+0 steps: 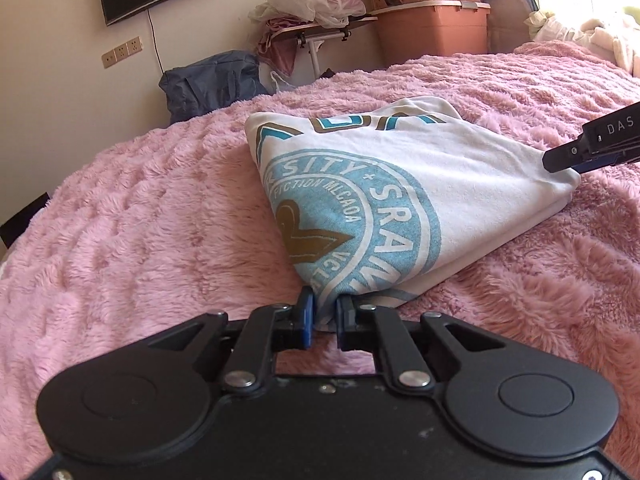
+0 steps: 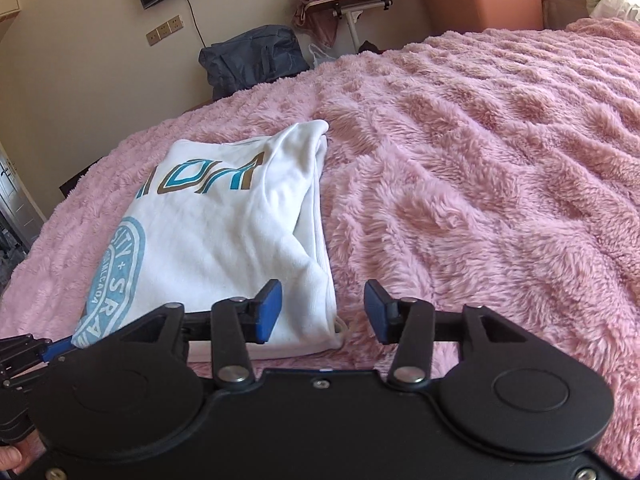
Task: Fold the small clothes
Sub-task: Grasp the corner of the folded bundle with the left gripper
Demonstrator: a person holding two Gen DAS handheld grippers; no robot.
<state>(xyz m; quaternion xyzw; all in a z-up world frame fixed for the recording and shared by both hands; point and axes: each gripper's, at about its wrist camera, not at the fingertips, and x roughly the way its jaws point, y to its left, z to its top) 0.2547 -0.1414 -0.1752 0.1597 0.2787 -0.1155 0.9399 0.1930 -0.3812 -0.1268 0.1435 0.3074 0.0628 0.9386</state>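
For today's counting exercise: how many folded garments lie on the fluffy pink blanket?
1: the folded white T-shirt with a blue round print lies on the fluffy pink blanket, near its left edge. Others may be out of view.

Fluffy pink plush blanket (image 2: pixel 480 160), soft white cotton shirt (image 1: pixel 400 184) (matt print), matt black plastic claw (image 1: pixel 325 312)

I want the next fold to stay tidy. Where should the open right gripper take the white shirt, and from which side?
Probably the near right corner of the white shirt, where the folded layers stack in a thin edge between the right gripper and the blanket. Come in low from the near side; the left gripper already pinches the other corner.
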